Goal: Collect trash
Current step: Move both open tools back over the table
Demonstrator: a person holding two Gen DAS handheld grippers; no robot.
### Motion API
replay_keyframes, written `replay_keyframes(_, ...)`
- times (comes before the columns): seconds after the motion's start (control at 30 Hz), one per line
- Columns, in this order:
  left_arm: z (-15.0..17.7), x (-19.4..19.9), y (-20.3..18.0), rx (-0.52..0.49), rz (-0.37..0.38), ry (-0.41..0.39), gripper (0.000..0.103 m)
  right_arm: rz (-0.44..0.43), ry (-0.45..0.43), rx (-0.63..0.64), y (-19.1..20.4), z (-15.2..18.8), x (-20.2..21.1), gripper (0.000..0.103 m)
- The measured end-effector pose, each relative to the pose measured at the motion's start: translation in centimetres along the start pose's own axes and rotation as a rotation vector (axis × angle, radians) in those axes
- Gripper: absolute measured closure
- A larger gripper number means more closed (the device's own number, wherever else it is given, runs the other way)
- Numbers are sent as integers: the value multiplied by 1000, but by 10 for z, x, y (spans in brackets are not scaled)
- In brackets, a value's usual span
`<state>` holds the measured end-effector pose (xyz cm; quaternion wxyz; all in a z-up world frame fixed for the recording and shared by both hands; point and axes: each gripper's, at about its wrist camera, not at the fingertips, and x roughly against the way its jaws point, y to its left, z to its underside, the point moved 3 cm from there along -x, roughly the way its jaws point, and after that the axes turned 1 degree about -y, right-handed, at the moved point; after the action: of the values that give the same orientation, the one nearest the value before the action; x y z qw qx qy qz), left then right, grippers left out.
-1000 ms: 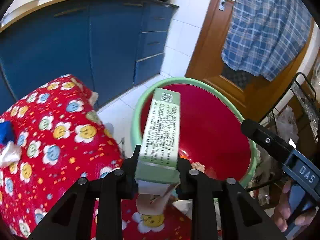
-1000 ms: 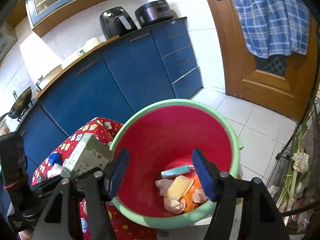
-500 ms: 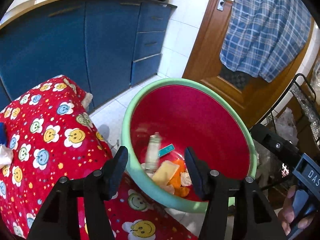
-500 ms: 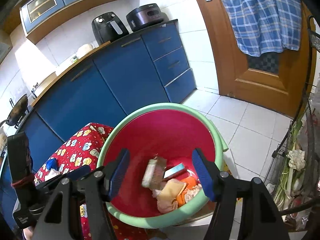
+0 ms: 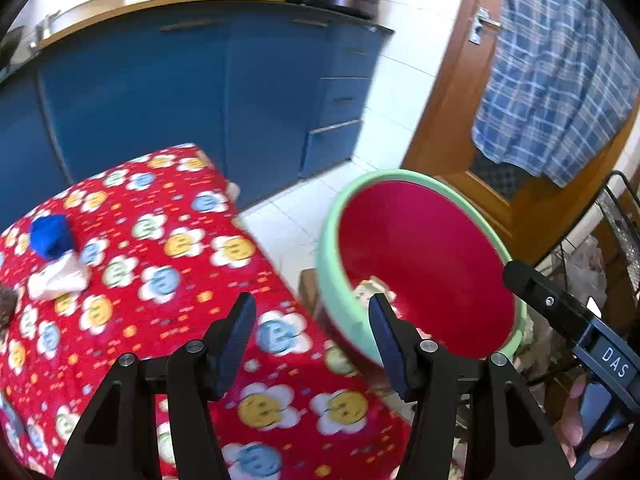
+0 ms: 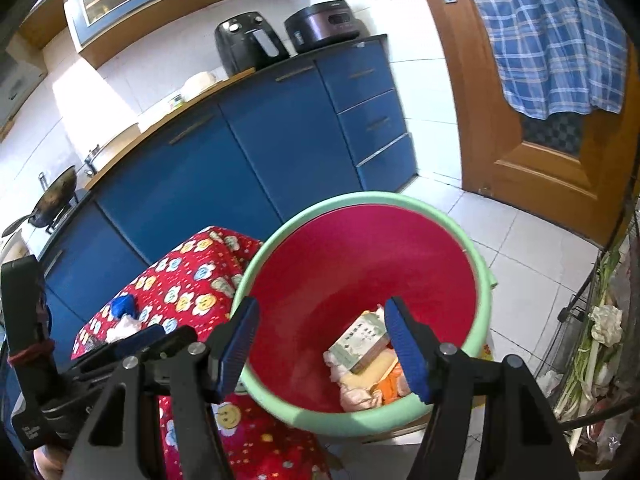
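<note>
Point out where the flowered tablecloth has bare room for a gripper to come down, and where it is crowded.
The tablecloth is bare from the open left gripper back to its far corner, and along the edge beside the red bin. The crowded part is the far left edge: the blue wad sits against the white crumpled scrap.

From the left wrist we look forward and slightly down along our left tongs (image 5: 312,336), close over the red flowered cloth (image 5: 160,280). From the right wrist we look steeply down into the red bucket (image 6: 486,280), near its rim. Both views share the bucket, the cloth, the blue cabinets (image 5: 160,100) and the wooden door (image 6: 520,160).
</note>
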<state>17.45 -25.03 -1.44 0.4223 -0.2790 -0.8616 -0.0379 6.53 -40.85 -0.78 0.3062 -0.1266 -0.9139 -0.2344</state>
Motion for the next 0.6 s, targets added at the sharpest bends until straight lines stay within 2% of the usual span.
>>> replay_keyframes(0.6, 37, 67, 101, 178, -192, -50, 43, -142, 71, 110, 76, 28, -1, 35)
